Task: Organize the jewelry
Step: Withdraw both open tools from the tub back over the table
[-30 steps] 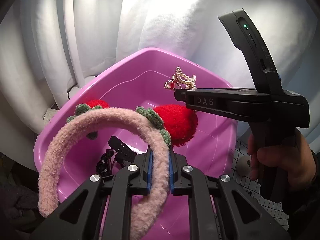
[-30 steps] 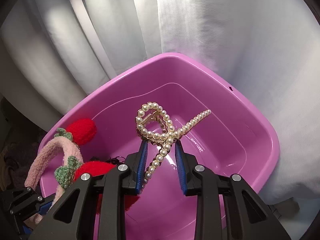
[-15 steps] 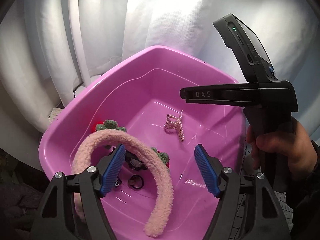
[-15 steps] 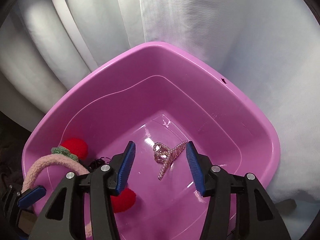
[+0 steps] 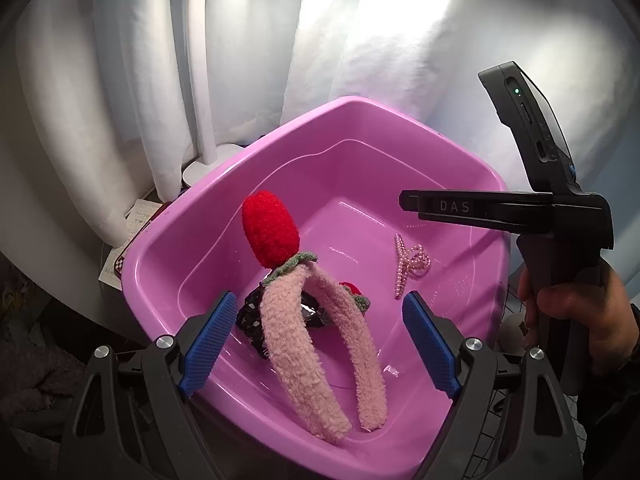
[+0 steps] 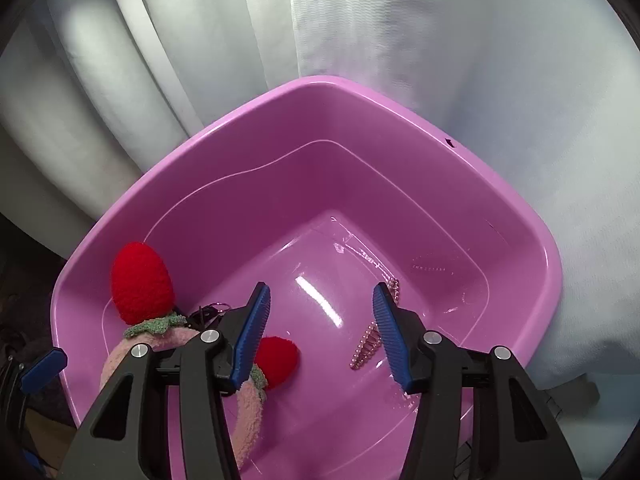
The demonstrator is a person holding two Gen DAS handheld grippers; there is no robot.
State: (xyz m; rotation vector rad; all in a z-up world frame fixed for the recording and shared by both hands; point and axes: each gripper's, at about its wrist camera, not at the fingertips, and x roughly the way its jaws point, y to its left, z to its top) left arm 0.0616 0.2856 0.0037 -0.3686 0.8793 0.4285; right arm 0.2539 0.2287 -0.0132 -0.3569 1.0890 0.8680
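A pink fuzzy headband [image 5: 320,344] with red knitted strawberries [image 5: 270,230] lies inside a purple plastic basin [image 5: 472,168], leaning on dark items [image 5: 252,316] on the basin floor. A pearl hair clip [image 5: 408,262] lies on the floor to its right. My left gripper [image 5: 316,338] is open and empty above the basin's near edge. My right gripper [image 6: 320,330] is open and empty over the basin; the clip [image 6: 366,346] lies just left of its right finger, the headband [image 6: 248,412] at lower left. The right gripper also shows in the left wrist view [image 5: 412,202].
White curtains [image 6: 440,40] hang behind the basin [image 6: 320,84]. A white lamp base and pole [image 5: 204,160] stand at the back left, with papers [image 5: 136,220] beside the basin. Dark cloth [image 5: 28,380] lies at lower left.
Both grippers opened and let go: the headband and the pearl clip dropped into the basin. Both grippers have since pulled back and up, and the headband has tipped so one strawberry stands up.
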